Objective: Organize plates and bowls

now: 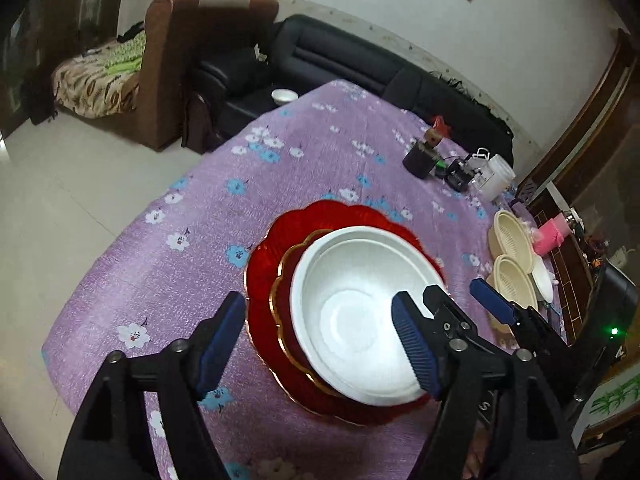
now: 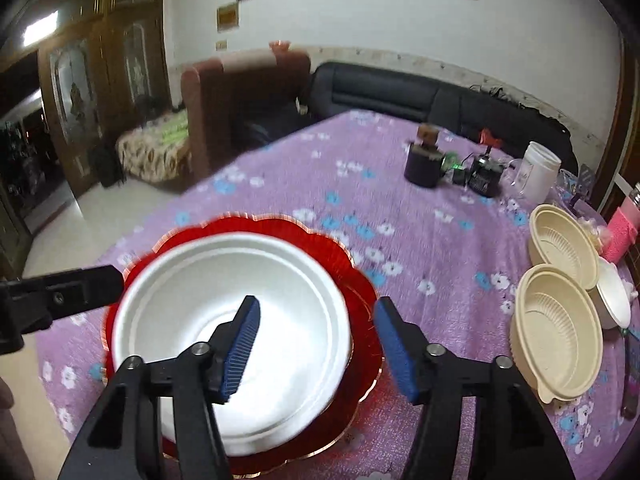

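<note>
Purple floral cloth covers the tabletop [image 2: 400,208], and near its front edge sits the stack this task turns on: a large red scalloped plate [image 1: 280,224] at the bottom, a smaller gold-rimmed red plate [image 1: 286,280] on it, and a white bowl [image 2: 224,288] on top, empty inside.

Both tools stand open around that stack with nothing gripped. The left gripper [image 1: 320,344] has one pad outside the plates on the cloth side and the other over the bowl's near wall. The right gripper [image 2: 316,344] has its jaws parted across the bowl's right rim, one pad inside the bowl, one outside over the red plate; neither pad visibly presses.

The step in hand looks like a release after setting the bowl down. To do it well, I would keep both sets of jaws wide and draw back along the fingers' line, so no pad drags the light bowl off centre.

Two cream bowls [image 2: 556,332] rest at the right edge, both empty, with a smaller white bowl [image 2: 612,300] just behind them; its inside is hidden.
</note>
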{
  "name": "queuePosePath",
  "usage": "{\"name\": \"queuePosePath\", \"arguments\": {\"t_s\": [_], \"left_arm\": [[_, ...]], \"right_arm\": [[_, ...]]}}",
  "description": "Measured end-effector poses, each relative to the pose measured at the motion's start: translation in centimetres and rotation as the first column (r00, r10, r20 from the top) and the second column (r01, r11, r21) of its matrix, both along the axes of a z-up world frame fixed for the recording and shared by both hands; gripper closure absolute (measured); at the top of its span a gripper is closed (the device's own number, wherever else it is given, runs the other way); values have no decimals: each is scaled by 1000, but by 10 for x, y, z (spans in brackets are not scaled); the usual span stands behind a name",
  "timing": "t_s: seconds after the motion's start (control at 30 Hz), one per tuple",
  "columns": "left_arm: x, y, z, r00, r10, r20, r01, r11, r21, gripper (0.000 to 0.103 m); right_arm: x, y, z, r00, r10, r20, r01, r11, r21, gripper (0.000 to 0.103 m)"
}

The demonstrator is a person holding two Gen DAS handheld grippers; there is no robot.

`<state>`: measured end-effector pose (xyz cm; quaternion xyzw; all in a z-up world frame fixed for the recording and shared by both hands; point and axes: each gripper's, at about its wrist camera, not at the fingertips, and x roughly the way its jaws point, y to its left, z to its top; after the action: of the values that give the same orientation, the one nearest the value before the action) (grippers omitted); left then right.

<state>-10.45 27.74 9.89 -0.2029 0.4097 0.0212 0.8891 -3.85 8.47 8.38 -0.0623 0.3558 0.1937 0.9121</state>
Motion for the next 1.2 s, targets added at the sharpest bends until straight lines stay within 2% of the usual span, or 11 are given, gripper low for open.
{"name": "queuePosePath", "arguments": {"t_s": [0.07,0.2,0.47,0.67,0.87,0.97,1.07,1.2], "left_arm": [[-2,-8,4,1000,-15,9,15,1000,-5,21],[0,-28,4,998,-63,-10,63,998,-4,20],[4,-87,2,980,-194,-42,195,981,0,20],[7,-137,4,942,-335,-24,335,942,-20,20],[17,-202,-2,876,-482,-34,481,876,-27,20],[16,-228,-7,842,-537,-46,536,844,-26,20],[17,-242,-11,825,-562,-59,562,827,-18,20],[16,-247,-13,814,-578,-57,578,816,-12,20]], "right_arm": [[-3,-10,5,1000,-12,6,12,999,31,29],[-7,-40,9,999,-49,-20,51,996,76,29],[-7,-133,-1,978,-196,-70,203,973,112,29],[-2,-231,-9,909,-386,-155,410,895,174,29],[-23,-307,-6,848,-509,-146,529,831,171,27],[-25,-341,-10,814,-556,-171,580,797,167,26],[-19,-373,-16,780,-591,-207,624,760,182,26],[-5,-401,-25,747,-612,-262,662,720,206,26]]}}
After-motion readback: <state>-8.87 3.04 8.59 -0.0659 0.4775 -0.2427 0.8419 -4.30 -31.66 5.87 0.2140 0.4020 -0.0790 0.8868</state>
